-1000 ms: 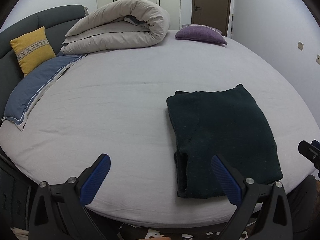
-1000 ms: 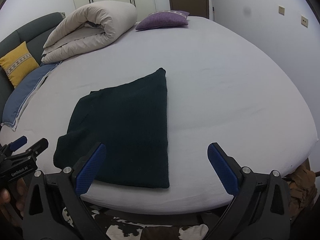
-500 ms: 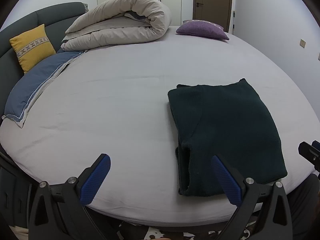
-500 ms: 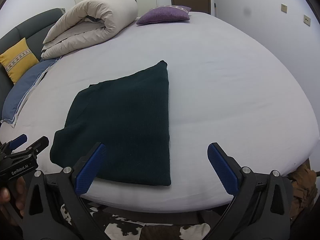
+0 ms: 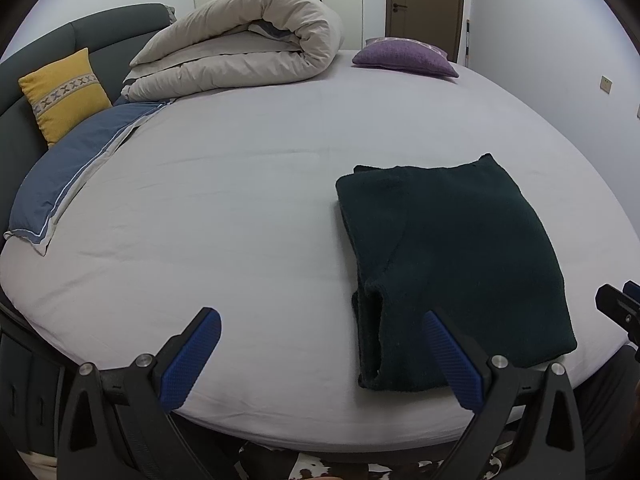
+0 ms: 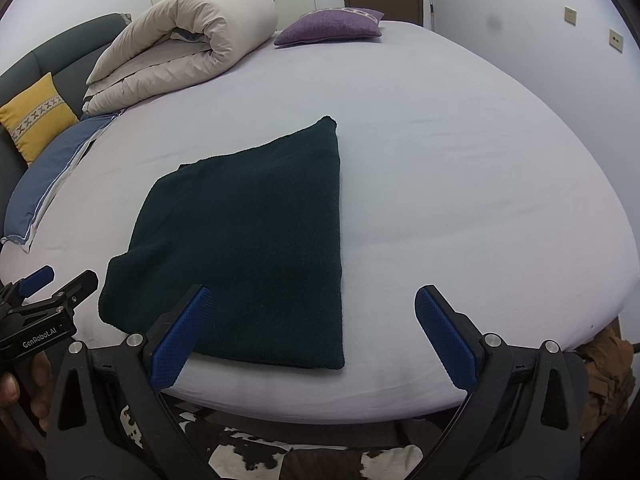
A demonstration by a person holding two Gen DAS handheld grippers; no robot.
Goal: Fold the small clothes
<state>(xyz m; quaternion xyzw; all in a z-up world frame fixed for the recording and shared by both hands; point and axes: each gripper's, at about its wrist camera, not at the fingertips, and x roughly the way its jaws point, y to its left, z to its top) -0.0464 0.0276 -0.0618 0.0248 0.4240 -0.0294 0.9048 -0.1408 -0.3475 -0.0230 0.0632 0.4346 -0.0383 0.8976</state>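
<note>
The bed (image 5: 248,208), under a pale grey sheet, filled both views. On it, far from the folded garment twd the headboard (image 5: 108,36), lay a rolled beige duvet (image 5: 248,52), w/ a blue pillow (image 5: 68,168) and a yellow cushion (image 5: 64,94) beside it; a purple cushion (image 5: 404,56) sat behind the garment at the far edge. The dark green garment (image 6: 248,240) lay flat on the sheet as a folded rectangle near the bed's front edge, stacked layers showing along its left side in the left wrist view. Left gripper (image 5: 320,356) was spread wide, holding nothing, hovering at the garment's near left corner; its right pad overlapped the garment in view, contact unclear. Right gripper (image 6: 312,332) was also spread wide & empty, straddling the garment's near right corner. A hand (image 6: 24,396) held the left gripper's handle.
</note>
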